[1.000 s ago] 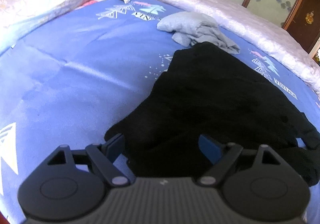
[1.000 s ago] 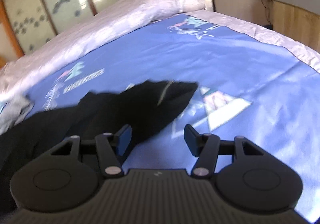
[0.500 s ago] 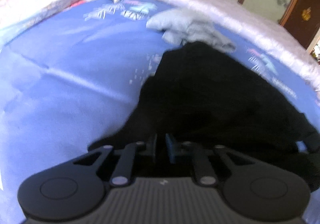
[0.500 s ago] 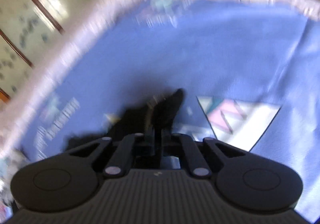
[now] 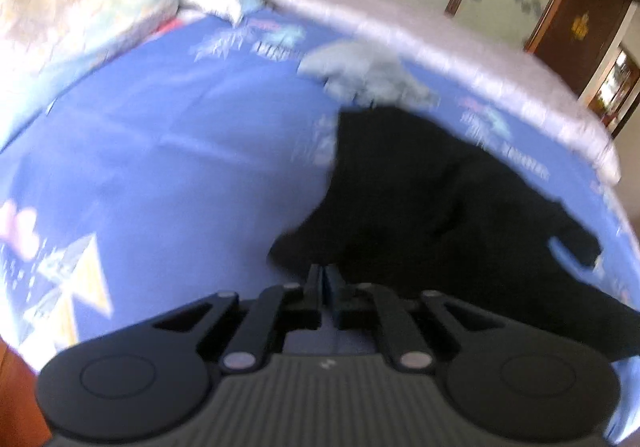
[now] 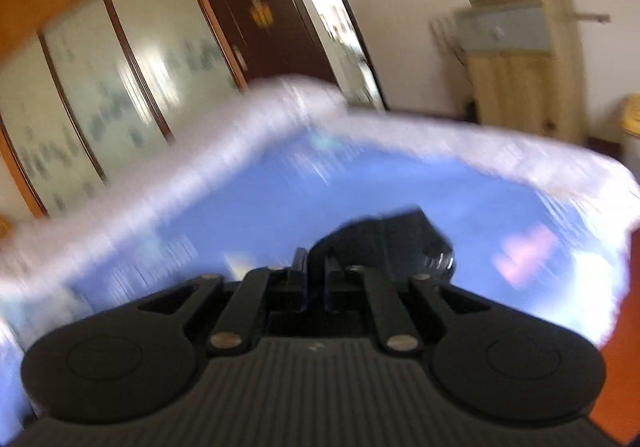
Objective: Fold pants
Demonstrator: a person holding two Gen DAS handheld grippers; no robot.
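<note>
Black pants (image 5: 432, 203) lie crumpled on the blue patterned bed sheet (image 5: 168, 151) in the left wrist view. My left gripper (image 5: 323, 279) is shut on the near edge of the pants. In the right wrist view my right gripper (image 6: 316, 267) is shut on another end of the black pants (image 6: 384, 243), which bunches up just past the fingers and is lifted above the sheet (image 6: 280, 191). Both views are blurred by motion.
A grey garment (image 5: 368, 75) lies beyond the pants. Pillows (image 5: 80, 3) sit at the head of the bed and a pale quilt (image 5: 440, 35) runs along the far side. Wardrobe doors (image 6: 120, 79) and a wooden cabinet (image 6: 524, 63) stand past the bed.
Both grippers went from open to shut on the pants. The right gripper has lifted its end and swung upward; the left has pulled its edge slightly back.
</note>
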